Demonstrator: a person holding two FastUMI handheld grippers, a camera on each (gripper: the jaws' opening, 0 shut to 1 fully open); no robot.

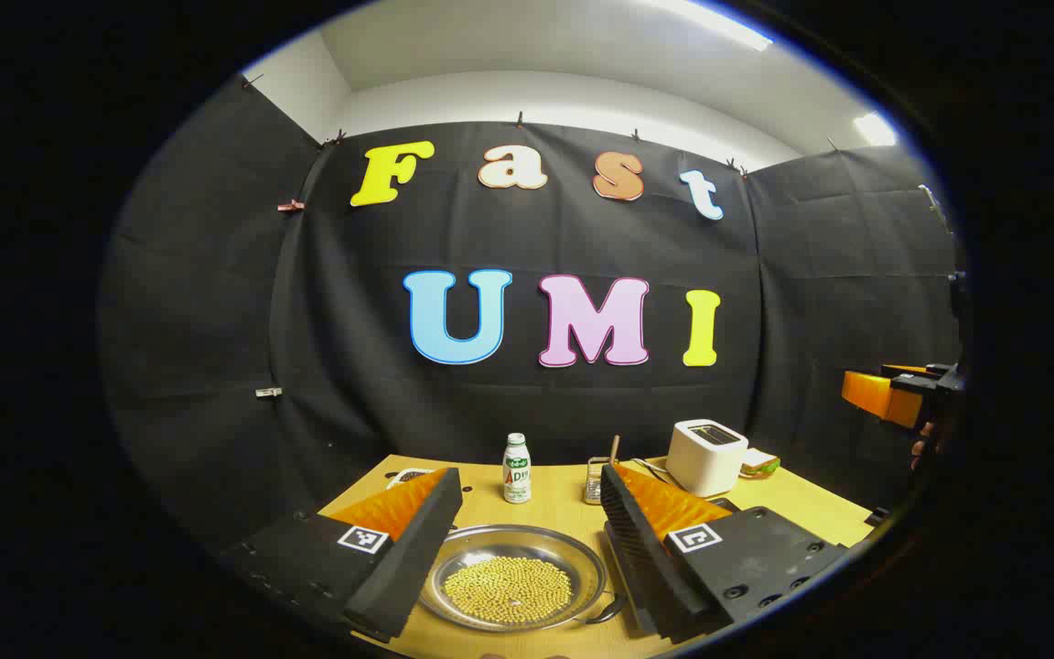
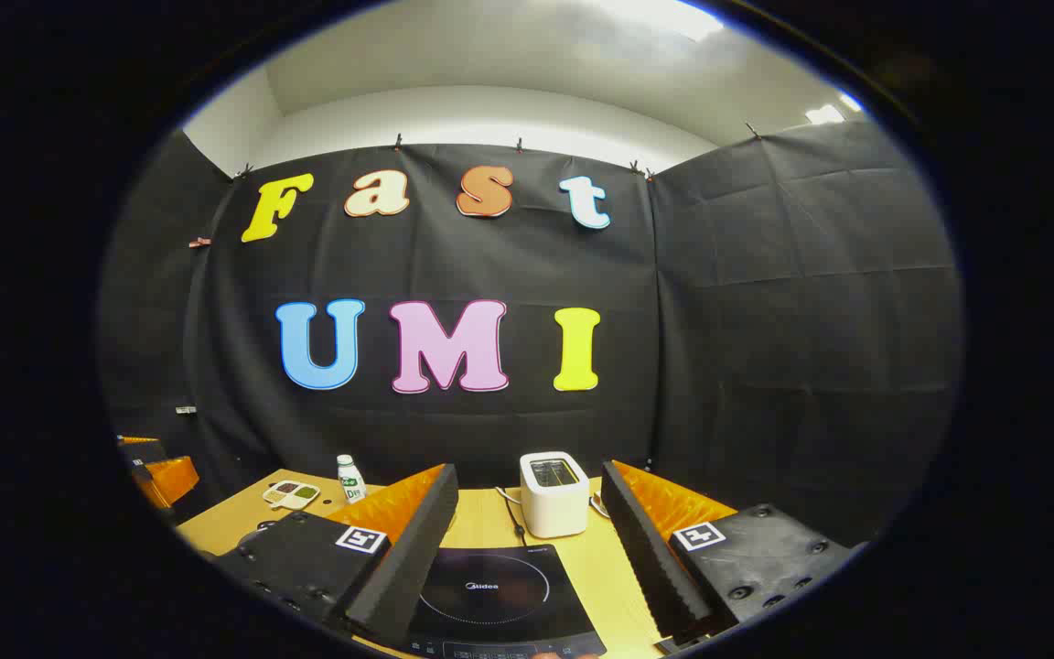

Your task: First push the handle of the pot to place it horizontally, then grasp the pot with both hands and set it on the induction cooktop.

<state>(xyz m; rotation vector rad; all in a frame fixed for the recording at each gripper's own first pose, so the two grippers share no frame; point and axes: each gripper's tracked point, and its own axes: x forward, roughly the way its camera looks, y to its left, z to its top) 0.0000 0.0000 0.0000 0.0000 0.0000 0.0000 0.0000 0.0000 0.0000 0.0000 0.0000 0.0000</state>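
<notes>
A shallow steel pot filled with yellow beans sits on the wooden table near its front edge in the left gripper view. A short handle sticks out at the pot's lower right, close to one finger. My left gripper is open, its fingers standing apart on either side of the pot and above it. In the right gripper view the black induction cooktop lies flat on the table. My right gripper is open above it, with nothing between the fingers.
Behind the pot stand a small white bottle, a wire rack, a white toaster and a sandwich. The toaster stands just behind the cooktop, and a divided dish lies at the far left.
</notes>
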